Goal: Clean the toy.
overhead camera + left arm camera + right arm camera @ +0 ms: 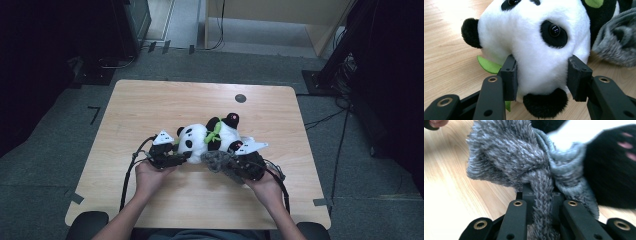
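Plush panda [202, 137] lying on its back mid-table [150, 100], head toward 9 o'clock; grey fuzzy scarf [216, 161] bunched at its 5 o'clock; left gripper [541, 75] clamped on the head, right gripper [542, 197] pinched tight on the scarf; best to steady the head, draw the scarf slowly, avoid snagging the green leaf [487, 65].

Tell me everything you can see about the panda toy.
The panda toy is soft white plush with black ears, eye patches, nose and limbs, a pink-marked paw and green leaf pieces. It lies on its side on the wooden table. The left gripper squeezes its muzzle between both pads. A grey fuzzy cloth, clamped in the right gripper, lies against its body.
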The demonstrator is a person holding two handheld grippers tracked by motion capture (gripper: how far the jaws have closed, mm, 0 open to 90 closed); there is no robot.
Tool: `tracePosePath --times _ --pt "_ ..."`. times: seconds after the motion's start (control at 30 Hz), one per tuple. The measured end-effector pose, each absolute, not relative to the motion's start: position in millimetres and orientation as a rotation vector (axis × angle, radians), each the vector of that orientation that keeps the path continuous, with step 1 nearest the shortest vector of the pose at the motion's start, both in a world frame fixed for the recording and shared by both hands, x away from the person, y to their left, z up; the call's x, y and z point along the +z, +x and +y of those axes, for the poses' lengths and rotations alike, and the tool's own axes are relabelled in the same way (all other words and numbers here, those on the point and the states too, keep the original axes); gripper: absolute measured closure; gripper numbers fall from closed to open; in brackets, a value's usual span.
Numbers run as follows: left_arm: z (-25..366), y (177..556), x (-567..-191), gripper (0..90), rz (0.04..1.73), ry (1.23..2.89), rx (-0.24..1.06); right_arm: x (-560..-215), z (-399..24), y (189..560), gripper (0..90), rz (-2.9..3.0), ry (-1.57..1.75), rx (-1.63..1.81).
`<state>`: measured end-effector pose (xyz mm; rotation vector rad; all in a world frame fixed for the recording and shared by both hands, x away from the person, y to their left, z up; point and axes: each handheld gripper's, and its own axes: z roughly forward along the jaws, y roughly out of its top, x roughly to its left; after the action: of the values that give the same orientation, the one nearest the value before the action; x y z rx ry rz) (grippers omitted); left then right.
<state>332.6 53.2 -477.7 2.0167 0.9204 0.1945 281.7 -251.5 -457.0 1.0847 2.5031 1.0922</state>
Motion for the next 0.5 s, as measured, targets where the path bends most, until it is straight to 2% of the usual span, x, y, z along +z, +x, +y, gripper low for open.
tracePosePath --times 0.5 --pt "55 334 -476 50.8 0.925 2.019 0.183 -450 -290 276 80.7 2.426 1.189 1.108"
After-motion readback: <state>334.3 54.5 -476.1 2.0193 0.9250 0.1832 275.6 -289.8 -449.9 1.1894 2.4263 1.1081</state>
